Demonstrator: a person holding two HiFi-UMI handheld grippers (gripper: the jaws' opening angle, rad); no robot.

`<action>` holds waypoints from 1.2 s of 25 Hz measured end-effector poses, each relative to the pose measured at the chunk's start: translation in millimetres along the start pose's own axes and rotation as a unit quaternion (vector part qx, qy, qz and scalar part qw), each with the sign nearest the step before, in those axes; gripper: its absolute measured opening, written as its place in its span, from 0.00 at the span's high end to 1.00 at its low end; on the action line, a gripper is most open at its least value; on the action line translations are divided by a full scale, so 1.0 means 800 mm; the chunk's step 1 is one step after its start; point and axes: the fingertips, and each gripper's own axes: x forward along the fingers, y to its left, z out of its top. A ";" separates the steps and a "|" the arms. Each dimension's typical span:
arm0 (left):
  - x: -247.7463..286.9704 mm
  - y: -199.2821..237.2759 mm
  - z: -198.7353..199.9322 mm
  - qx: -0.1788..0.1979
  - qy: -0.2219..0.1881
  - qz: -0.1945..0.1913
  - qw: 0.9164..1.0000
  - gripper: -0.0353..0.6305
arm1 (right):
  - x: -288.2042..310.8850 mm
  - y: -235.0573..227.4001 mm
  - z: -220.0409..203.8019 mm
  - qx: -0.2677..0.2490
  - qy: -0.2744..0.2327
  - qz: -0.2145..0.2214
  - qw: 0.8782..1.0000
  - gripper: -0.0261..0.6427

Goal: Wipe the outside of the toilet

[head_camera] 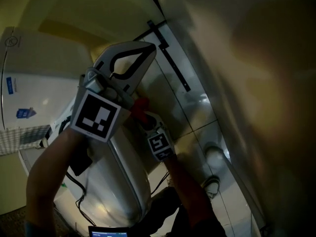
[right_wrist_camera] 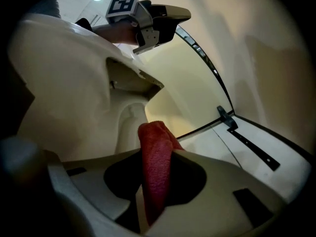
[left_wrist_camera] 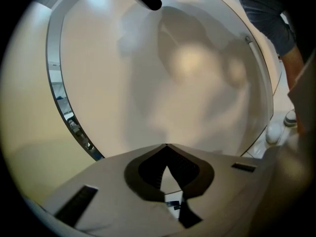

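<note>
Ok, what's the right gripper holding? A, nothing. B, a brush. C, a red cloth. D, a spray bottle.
C: in its own view the right gripper has its jaws pinched on a red cloth that sticks out past them.

Three close views of one toilet (head_camera: 123, 181)

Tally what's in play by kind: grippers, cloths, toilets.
Grippers: 2, namely the left gripper, shut and empty, and the right gripper, shut on the cloth
Red cloth: 1
Toilet: 1
Total: 4
</note>
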 end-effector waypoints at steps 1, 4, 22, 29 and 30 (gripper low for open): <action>-0.002 -0.007 0.006 0.000 -0.004 -0.001 1.000 0.91 | -0.015 0.004 -0.012 0.006 0.009 -0.004 1.000 0.83; -0.007 -0.030 0.028 -0.012 -0.017 0.000 1.000 0.91 | -0.063 0.019 -0.047 0.019 0.036 -0.012 0.999 0.83; -0.099 -0.086 0.141 -0.131 -0.031 0.034 0.990 0.92 | -0.242 0.098 0.070 0.006 0.046 -0.071 0.996 0.83; -0.200 -0.052 0.204 -0.211 -0.037 0.079 0.974 0.92 | -0.298 0.179 0.236 -0.037 -0.017 -0.096 0.995 0.83; -0.218 -0.049 0.210 -0.217 -0.042 0.084 0.972 0.92 | -0.304 0.191 0.255 -0.042 -0.029 -0.104 0.993 0.83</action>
